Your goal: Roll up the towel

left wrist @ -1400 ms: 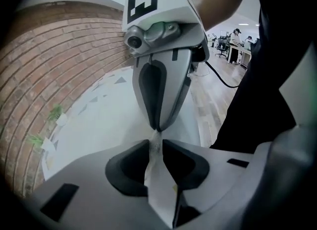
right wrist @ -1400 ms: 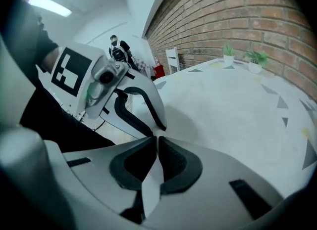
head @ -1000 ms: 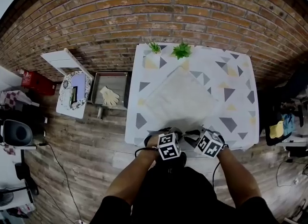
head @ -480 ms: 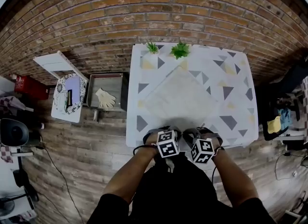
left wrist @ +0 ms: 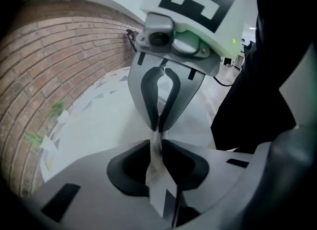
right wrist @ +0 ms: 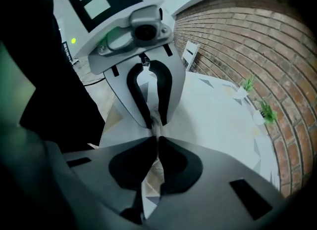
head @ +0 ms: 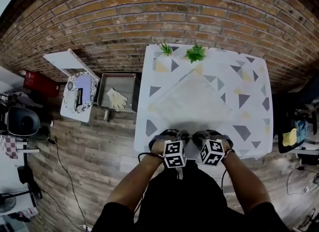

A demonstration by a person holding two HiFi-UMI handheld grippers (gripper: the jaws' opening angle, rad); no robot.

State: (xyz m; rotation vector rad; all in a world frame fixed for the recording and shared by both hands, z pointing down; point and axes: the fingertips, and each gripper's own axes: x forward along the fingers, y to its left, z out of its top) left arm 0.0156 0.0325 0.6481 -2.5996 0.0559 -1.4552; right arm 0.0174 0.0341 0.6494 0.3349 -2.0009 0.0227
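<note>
Towel (head: 189,101): flat on patterned table (head: 251,101). Left gripper (left wrist: 157,145): jaws just loosening, pads on its near edge. Right gripper (right wrist: 156,142): jaws just closing, clamped on same edge.

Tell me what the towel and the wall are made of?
The towel looks like soft woven cloth, pale and matte; a nubby weave shows up close. The wall shows rough red-brown bricks with lighter mortar lines, so probably real brick, maybe a facing.

A triangle-patterned table (head: 249,101) carries a towel (head: 192,101) spreading away from the left gripper (head: 180,136) and right gripper (head: 199,137). Two potted plants (head: 195,53) stand well beyond.
</note>
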